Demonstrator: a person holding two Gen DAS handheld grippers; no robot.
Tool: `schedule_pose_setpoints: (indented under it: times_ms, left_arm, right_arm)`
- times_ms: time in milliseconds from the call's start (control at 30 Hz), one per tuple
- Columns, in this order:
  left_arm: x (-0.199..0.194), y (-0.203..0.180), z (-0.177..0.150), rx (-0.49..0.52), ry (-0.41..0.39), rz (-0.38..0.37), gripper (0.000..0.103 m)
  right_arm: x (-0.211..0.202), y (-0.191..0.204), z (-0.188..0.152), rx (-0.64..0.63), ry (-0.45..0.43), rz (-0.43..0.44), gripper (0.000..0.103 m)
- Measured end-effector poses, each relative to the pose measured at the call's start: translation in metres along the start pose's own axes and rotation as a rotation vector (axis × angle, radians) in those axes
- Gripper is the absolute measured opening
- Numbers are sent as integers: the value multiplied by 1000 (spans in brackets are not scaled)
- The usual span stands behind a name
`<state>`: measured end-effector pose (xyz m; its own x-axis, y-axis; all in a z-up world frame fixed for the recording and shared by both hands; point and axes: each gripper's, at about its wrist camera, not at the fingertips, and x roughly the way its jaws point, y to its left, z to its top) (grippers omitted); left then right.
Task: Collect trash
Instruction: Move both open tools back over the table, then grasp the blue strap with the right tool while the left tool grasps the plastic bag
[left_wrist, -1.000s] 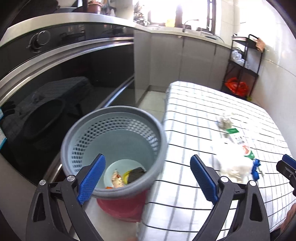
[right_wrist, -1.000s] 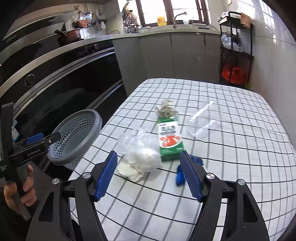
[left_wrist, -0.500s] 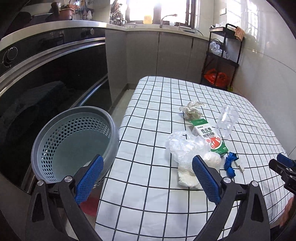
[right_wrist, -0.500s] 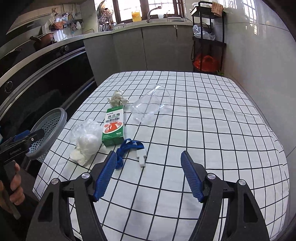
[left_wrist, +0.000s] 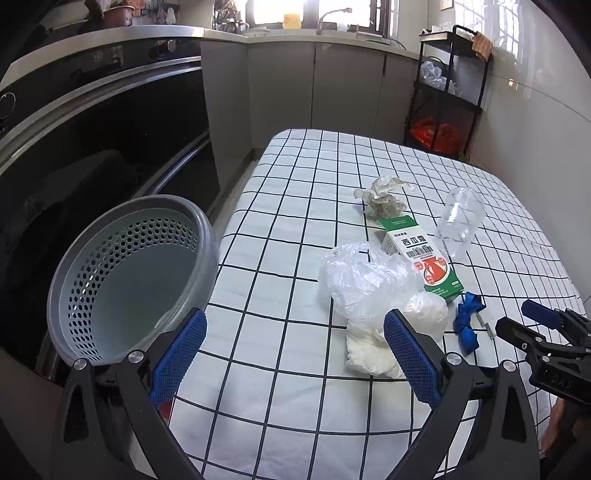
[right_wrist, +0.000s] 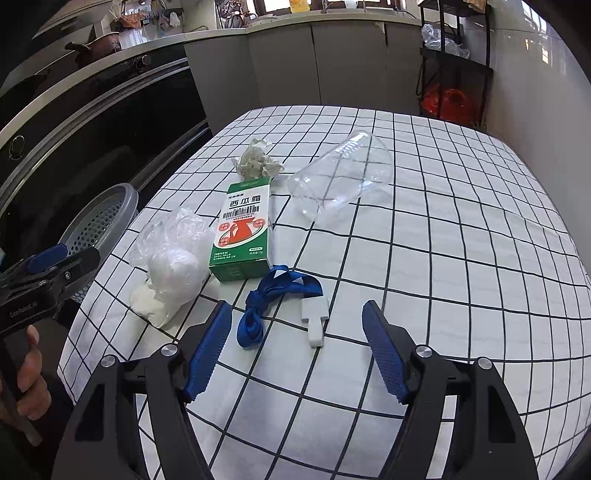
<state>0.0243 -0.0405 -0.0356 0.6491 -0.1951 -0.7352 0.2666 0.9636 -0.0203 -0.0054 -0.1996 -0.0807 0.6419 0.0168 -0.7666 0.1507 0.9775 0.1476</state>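
On the checked tablecloth (right_wrist: 461, 258) lie a clear plastic bag with white wads (right_wrist: 171, 258) (left_wrist: 373, 295), a green and white carton (right_wrist: 243, 225) (left_wrist: 424, 258), a crumpled wrapper (right_wrist: 256, 160) (left_wrist: 380, 197), a clear plastic cup on its side (right_wrist: 343, 177) (left_wrist: 460, 219) and a blue lanyard with a white tag (right_wrist: 280, 301) (left_wrist: 467, 321). A grey perforated basket (left_wrist: 129, 273) (right_wrist: 98, 221) stands off the table's left edge. My left gripper (left_wrist: 293, 350) is open and empty by the basket and bag. My right gripper (right_wrist: 295, 343) is open and empty just before the lanyard.
A dark oven front (left_wrist: 92, 122) and grey cabinets (left_wrist: 332, 85) run along the left and back. A black rack with an orange bag (left_wrist: 439, 133) stands at the far right corner. A white wall (right_wrist: 535, 92) borders the table's right side.
The left view has swung from the basket's inside toward the table. The right gripper has moved right and forward, from the bag to the lanyard. Both stay open.
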Motion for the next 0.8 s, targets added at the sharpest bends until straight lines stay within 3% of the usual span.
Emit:
schedule_pose_setpoints:
  times_ms: [667, 800]
  left_arm:
    - [11, -4, 0, 20, 28, 12, 95]
    - [8, -4, -1, 22, 21, 5, 95]
  right_arm:
    - [49, 10, 7, -36, 80, -57, 70]
    - [49, 10, 8, -26, 76, -52, 56]
